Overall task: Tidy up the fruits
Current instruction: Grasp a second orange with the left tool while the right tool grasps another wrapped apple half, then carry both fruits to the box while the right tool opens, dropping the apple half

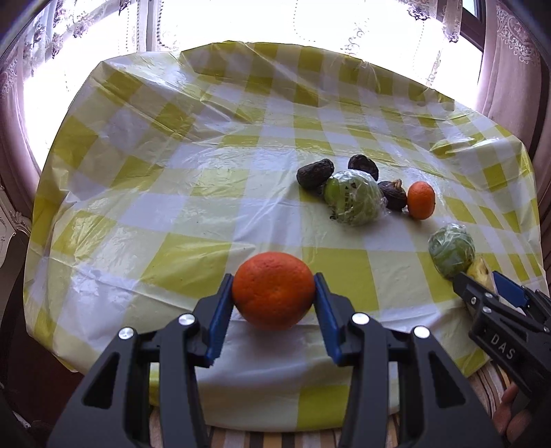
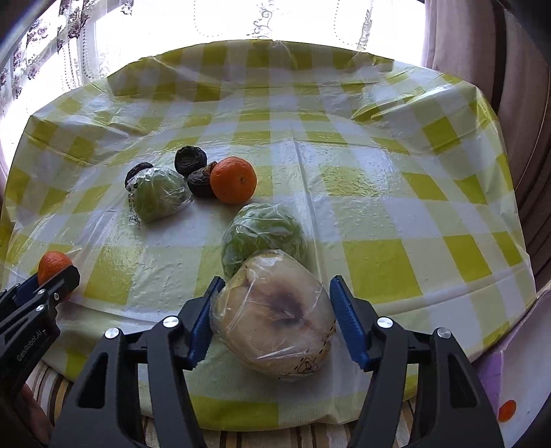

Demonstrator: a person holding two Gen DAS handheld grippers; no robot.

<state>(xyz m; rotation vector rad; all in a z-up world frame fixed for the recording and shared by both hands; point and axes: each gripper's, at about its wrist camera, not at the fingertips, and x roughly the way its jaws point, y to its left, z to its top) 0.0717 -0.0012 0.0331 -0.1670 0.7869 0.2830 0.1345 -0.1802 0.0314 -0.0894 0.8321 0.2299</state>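
My left gripper is shut on a large orange near the table's front edge; it also shows in the right wrist view. My right gripper straddles a pale bruised fruit in plastic wrap; its left pad touches the wrap, the right pad stands slightly off. A wrapped green fruit lies just beyond it. Farther off sit another wrapped green fruit, a small orange and three dark wrinkled fruits.
The table wears a yellow-and-white checked plastic cloth with creases. A bright window with lace curtains is behind. A striped seat lies below the front edge. A purple-white box is at the right.
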